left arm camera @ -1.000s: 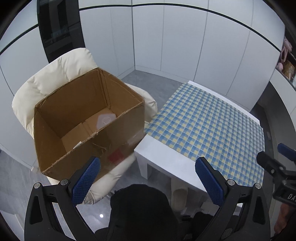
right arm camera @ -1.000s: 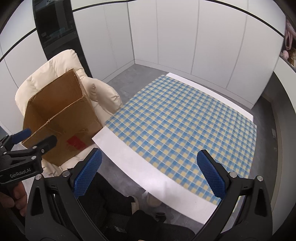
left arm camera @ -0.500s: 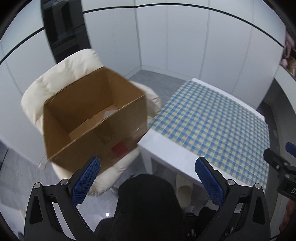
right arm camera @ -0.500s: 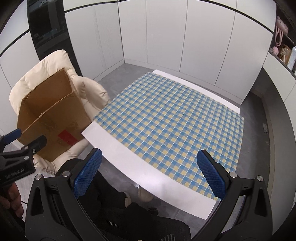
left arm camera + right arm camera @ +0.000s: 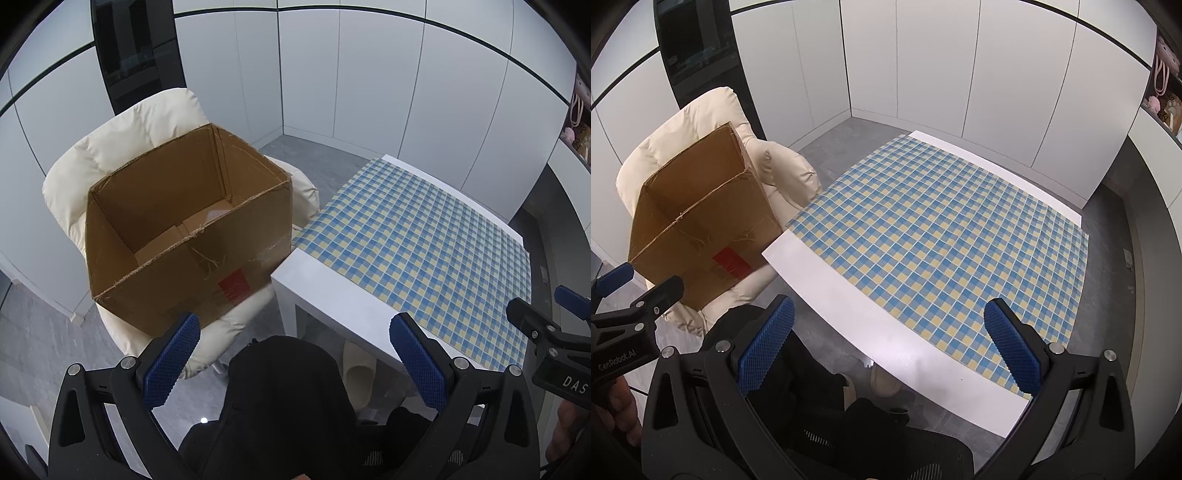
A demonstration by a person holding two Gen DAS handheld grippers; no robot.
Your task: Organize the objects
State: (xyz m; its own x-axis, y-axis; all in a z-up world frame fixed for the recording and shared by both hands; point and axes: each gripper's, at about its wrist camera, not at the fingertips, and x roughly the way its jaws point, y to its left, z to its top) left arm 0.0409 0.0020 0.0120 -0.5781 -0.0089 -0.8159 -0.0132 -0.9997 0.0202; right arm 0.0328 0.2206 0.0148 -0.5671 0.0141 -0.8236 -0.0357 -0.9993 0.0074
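An open brown cardboard box (image 5: 177,266) with a red label rests on a cream padded chair (image 5: 122,147), left of the table. The same box (image 5: 701,240) appears at the left of the right wrist view. Only flat cardboard flaps show on its floor. My left gripper (image 5: 291,365) hangs open in front of the box, above a person's dark-clothed lap, holding nothing. My right gripper (image 5: 890,350) is open too, over the near edge of the white table (image 5: 827,280), which carries a blue and yellow checked cloth (image 5: 942,236). No loose object lies on the cloth.
White cabinet panels (image 5: 369,81) wall in the room, with a dark glass panel (image 5: 136,48) at the back left. Shelves with pink items (image 5: 1163,74) sit at the far right. A beige slipper (image 5: 358,369) lies on the grey floor under the table.
Both grippers have drifted back and slightly up, so the box and table look a little farther away. Both stay open and hold nothing.
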